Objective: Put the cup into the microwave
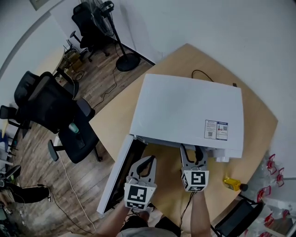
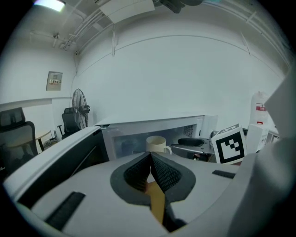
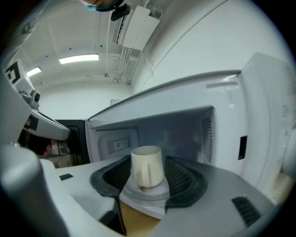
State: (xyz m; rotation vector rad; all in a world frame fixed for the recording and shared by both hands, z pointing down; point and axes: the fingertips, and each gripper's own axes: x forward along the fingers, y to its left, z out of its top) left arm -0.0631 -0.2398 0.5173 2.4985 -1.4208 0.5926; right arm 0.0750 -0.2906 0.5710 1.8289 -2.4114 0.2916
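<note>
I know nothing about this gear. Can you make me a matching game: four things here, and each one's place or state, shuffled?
1 cup
2 microwave door
3 left gripper
4 right gripper

A jaws apart
B swung open
C jaws together, empty
D inside the microwave

Pairs: 1-D, 2-B, 3-C, 4-A

One microwave (image 1: 185,111), one cup (image 3: 147,165), one table (image 1: 259,121), one fan (image 1: 102,10) far left, one bottle (image 1: 231,183) near right, two grippers: left gripper (image 1: 148,160), right gripper (image 1: 193,153).
</note>
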